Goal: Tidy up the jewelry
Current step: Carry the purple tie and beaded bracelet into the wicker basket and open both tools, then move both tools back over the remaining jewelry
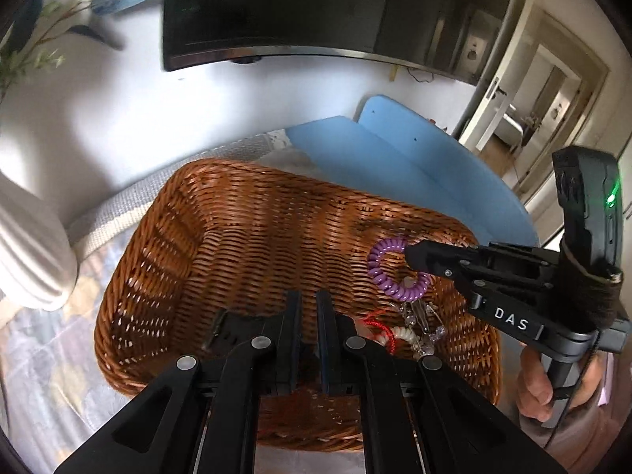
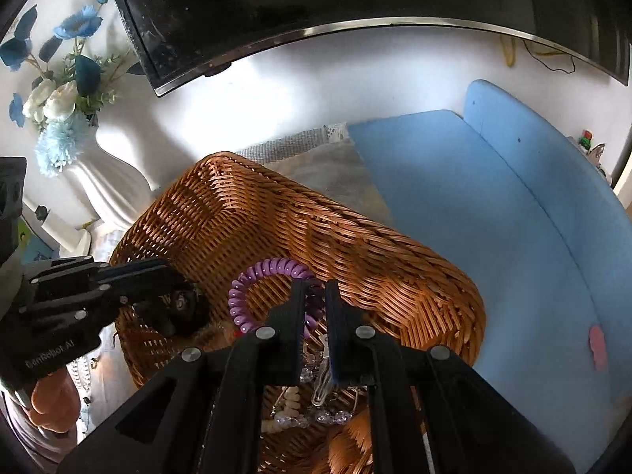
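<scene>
White letters reading "DAS" stand on the black body of the right gripper [image 1: 410, 256], seen from the left wrist camera. On the left gripper [image 2: 173, 276], upside-down white lettering appears to read "GenRobot AI", though the blur leaves the first word uncertain.

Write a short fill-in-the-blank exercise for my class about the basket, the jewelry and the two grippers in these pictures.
1. The right gripper holds a coiled hair tie whose colour is ____.
2. The beaded jewelry lies inside a brown woven ____.
3. The short cord beside the white beads is ____ in colour.
4. The left gripper holds ____ between its fingers.

Missing words: purple; basket; red; nothing
</scene>
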{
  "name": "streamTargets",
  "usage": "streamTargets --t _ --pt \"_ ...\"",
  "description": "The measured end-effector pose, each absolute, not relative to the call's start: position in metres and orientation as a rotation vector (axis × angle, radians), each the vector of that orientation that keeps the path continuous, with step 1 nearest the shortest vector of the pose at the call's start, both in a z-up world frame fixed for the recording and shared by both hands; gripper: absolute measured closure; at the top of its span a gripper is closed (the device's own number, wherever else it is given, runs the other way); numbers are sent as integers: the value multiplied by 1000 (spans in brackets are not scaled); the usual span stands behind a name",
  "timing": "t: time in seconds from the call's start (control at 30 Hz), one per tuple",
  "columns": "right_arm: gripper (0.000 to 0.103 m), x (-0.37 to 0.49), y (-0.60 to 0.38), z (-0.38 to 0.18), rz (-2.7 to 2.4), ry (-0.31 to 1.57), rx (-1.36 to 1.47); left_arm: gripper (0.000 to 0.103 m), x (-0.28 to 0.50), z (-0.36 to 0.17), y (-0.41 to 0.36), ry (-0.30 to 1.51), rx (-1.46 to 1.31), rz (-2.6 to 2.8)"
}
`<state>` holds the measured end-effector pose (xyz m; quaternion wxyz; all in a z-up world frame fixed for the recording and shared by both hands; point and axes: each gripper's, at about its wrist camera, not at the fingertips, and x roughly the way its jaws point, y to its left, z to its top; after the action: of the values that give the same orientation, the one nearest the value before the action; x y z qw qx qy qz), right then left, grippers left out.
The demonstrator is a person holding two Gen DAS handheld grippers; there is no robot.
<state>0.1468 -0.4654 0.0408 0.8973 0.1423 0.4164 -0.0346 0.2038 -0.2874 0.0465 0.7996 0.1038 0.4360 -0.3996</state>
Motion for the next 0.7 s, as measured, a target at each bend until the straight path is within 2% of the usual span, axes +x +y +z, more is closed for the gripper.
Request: streamTargets --t 0.1,0.27,0.4,0.53,0.7 --pt "89 144 -469 44 -63 852 327 94 203 49 -288 932 226 -858" --pt "86 130 -464 57 -36 822 337 77 194 64 -270 926 190 -876" --pt "85 109 -447 77 11 782 309 76 178 84 -236 894 147 -863" --pt "68 80 -416 101 82 720 234 76 150 94 -183 869 124 -821" --pt "67 56 -351 114 220 698 120 76 113 100 -95 846 110 -686"
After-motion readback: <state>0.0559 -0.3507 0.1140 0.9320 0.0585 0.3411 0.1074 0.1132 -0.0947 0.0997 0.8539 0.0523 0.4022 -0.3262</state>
